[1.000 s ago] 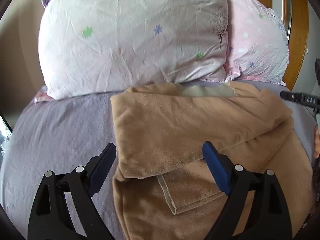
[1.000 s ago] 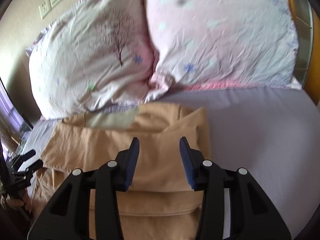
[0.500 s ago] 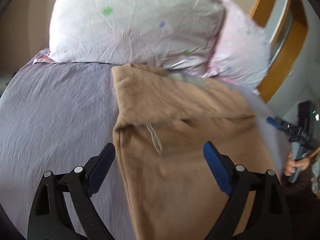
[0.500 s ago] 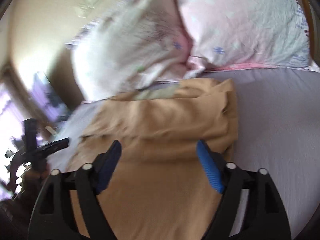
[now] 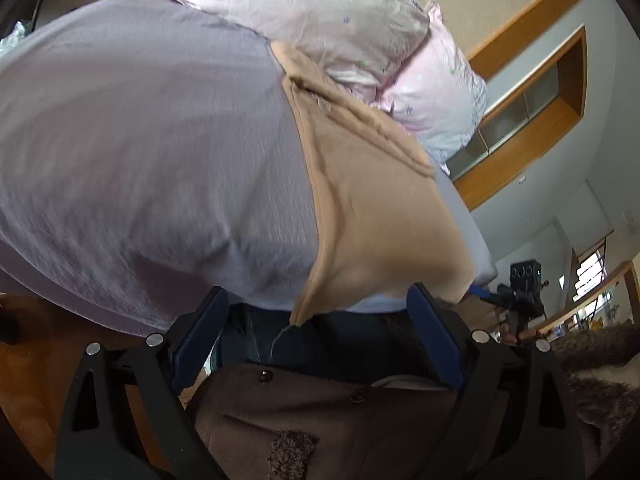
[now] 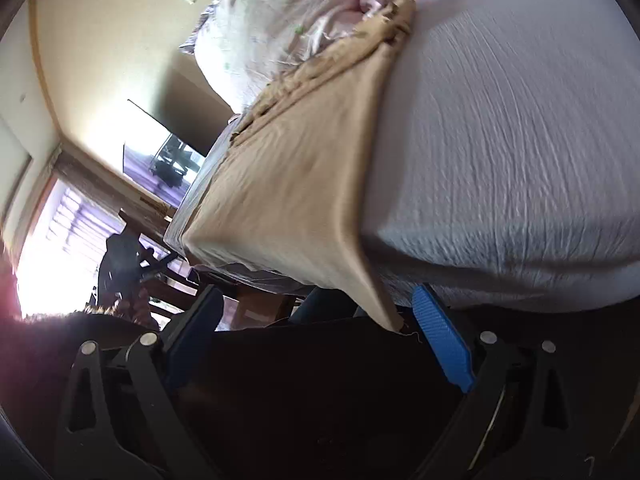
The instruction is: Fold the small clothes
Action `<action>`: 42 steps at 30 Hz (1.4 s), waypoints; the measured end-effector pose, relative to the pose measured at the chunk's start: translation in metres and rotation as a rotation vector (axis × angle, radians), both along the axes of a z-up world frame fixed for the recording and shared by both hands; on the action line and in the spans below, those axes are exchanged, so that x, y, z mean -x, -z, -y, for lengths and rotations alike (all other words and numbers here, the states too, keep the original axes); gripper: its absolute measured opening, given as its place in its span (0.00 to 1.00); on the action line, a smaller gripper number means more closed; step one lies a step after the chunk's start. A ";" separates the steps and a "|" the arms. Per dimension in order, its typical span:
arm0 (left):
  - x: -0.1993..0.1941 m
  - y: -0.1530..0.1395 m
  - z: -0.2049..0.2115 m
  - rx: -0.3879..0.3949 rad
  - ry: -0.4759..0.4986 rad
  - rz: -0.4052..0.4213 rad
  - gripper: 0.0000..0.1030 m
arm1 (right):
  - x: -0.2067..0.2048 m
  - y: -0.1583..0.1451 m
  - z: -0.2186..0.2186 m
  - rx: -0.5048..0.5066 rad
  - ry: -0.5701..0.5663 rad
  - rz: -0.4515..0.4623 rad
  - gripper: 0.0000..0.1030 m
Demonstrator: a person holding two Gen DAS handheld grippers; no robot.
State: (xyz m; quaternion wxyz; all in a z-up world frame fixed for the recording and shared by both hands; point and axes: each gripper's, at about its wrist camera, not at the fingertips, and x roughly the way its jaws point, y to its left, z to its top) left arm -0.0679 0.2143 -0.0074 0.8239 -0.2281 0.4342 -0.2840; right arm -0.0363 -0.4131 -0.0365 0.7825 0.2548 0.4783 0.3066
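A tan garment [image 5: 372, 200] lies lengthwise on the lilac bed, its far end folded against the pillows and its near end hanging over the bed's front edge. It also shows in the right wrist view [image 6: 296, 184]. My left gripper [image 5: 316, 344] is open and empty, low in front of the bed edge, below the garment's hanging left corner. My right gripper [image 6: 316, 340] is open and empty, below the garment's hanging right corner [image 6: 380, 304]. The other gripper shows small at the right of the left wrist view [image 5: 520, 292].
Two floral pillows [image 5: 344, 20] lie at the head of the bed [image 5: 140, 140]. The person's brown coat [image 5: 320, 412] fills the foreground. A wooden window frame [image 5: 532, 92] is at the right, and a bright window [image 6: 52, 240] at the left in the right wrist view.
Both grippers have pulled back from over the garment toward the front edge of the bed and dropped low. The right gripper's jaws have widened. The garment's near end now hangs over the edge.
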 end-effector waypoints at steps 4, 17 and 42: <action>-0.014 0.017 0.030 0.017 0.074 -0.040 0.89 | -0.017 0.029 -0.016 -0.071 -0.039 -0.027 0.92; -0.031 0.014 0.030 0.264 0.044 -0.119 0.04 | -0.010 -0.019 -0.017 -0.238 -0.096 0.219 0.05; -0.380 -0.017 0.080 0.156 -0.190 -0.108 0.05 | -0.395 -0.029 -0.030 0.079 0.447 -0.010 0.53</action>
